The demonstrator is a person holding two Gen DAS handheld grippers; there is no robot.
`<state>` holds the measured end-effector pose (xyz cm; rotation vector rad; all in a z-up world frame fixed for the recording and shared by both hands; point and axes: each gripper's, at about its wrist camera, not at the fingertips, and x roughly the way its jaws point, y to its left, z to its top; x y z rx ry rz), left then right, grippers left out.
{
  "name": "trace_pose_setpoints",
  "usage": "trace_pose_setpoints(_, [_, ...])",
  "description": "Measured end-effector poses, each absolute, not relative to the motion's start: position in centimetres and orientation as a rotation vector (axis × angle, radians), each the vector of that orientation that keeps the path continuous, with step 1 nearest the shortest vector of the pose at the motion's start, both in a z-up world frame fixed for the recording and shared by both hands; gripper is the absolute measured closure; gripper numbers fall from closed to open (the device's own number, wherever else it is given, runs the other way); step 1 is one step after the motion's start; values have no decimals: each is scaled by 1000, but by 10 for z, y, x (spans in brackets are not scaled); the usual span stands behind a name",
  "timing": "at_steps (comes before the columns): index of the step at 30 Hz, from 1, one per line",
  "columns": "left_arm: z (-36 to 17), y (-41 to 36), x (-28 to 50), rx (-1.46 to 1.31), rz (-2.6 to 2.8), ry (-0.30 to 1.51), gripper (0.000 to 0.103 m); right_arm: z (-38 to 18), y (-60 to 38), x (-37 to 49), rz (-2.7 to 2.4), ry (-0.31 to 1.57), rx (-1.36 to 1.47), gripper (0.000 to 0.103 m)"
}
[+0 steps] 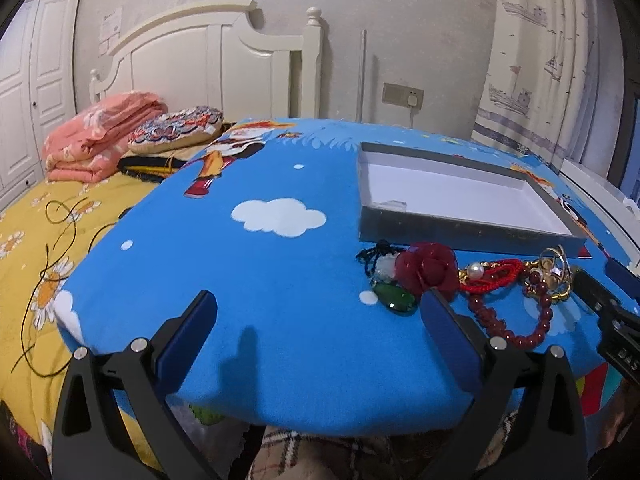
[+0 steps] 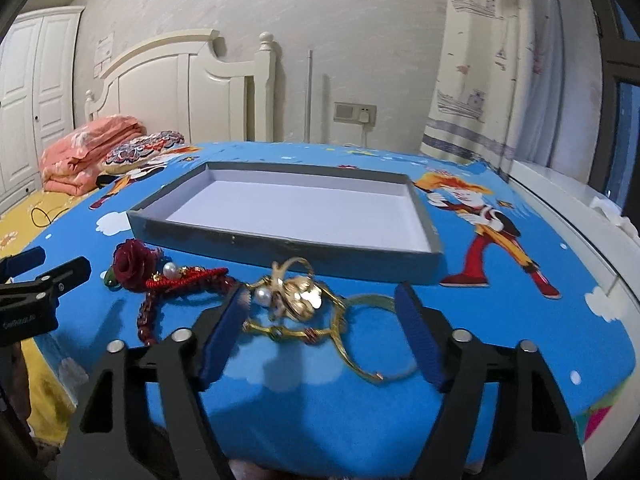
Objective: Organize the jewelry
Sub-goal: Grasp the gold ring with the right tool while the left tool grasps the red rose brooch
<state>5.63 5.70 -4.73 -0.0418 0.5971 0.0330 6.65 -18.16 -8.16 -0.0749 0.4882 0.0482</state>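
- My right gripper [image 2: 322, 312] stands wide apart, its blue pads flanking the gold end of the jewelry heap, holding nothing.
- Between those pads I've got the gold flower ring [image 2: 300, 294] with its pearl, sitting on top of a thin gold bangle [image 2: 360, 344], all on the blue cartoon cloth [image 2: 520, 320].
- The grey tray [image 2: 280, 240] sits just beyond the heap, white floor bare, so nothing has gone in yet by my reading.
- My left gripper [image 1: 316, 316] is also spread wide and empty, over bare cloth, its right pad just beside the green stone [image 1: 400, 300] and the red fabric rose [image 1: 430, 266].
- The heap runs in a row in front of the tray's near wall: rose, red cord piece [image 1: 492, 276], dark red bead bracelet [image 1: 516, 320], then the gold pieces.
- I judge the step in hand to be picking one gold piece with the right.
- To do it well I'd centre on the flower ring alone, come down low, and close slowly so the pads catch its body and not the bangle under it.
- The risk: the gold pieces look tangled, so one lift may drag the others.
- I'd lift only a little first, check what hangs, then carry it over the tray wall.
- The left could pin the bead bracelet if the heap starts trailing.
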Motion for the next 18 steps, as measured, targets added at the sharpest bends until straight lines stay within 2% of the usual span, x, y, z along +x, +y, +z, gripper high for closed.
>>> trace_pose_setpoints(4, [-48, 53, 61, -30, 9, 581, 5, -87, -171, 77, 65, 490, -96, 54])
trace_pose_setpoints(9, [-49, 50, 68, -30, -14, 566, 5, -95, -169, 88, 78, 506, -90, 69])
trace_pose_setpoints(11, [-49, 48, 71, -20, -17, 562, 5, -94, -170, 88, 76, 490, -93, 84])
trace_pose_setpoints(12, [-49, 46, 73, -14, -18, 562, 5, -94, -171, 88, 81, 488, -90, 87])
trace_pose_setpoints(18, [-47, 23, 85, 58, -62, 539, 20, -94, -179, 85, 96, 475, -55, 88])
